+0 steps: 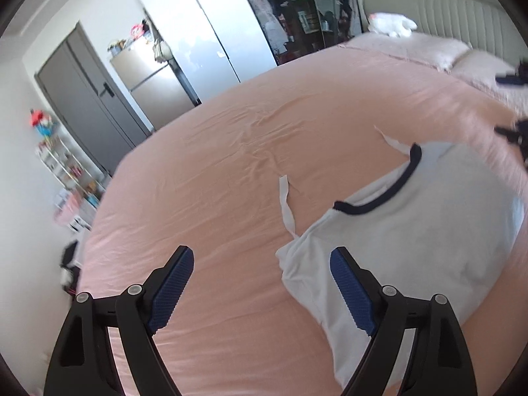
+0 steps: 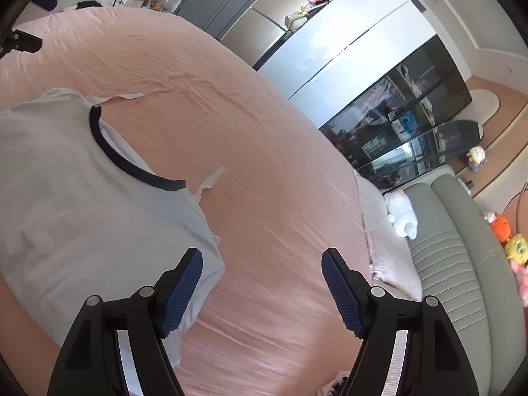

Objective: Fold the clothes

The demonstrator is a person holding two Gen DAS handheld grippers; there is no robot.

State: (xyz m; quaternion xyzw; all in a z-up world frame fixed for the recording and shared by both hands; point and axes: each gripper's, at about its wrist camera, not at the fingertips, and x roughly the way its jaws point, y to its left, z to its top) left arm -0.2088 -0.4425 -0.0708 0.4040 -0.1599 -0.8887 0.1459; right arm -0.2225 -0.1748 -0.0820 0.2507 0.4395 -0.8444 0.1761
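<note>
Bed: wide pink-sheeted bed (image 1: 231, 171); white cotton T-shirt with navy collar (image 1: 429, 231) lies on it.
Left tongs (image 1: 260, 283): wide apart, empty, above shirt's edge.
Right tongs (image 2: 262, 283): wide apart, empty, beside shirt.

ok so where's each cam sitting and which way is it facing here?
Left wrist: on the left claw, angled down over the pink bed; white shirt to its right, door and fridge beyond. Own open fingers show, nothing between them.
Right wrist: on the right claw, angled down over the bed; shirt to its left, headboard on the right. Own open fingers show, nothing held.
Shared: bed, shirt with dark collar, fridge, glass wardrobe; each catches the other claw at its frame edge.
</note>
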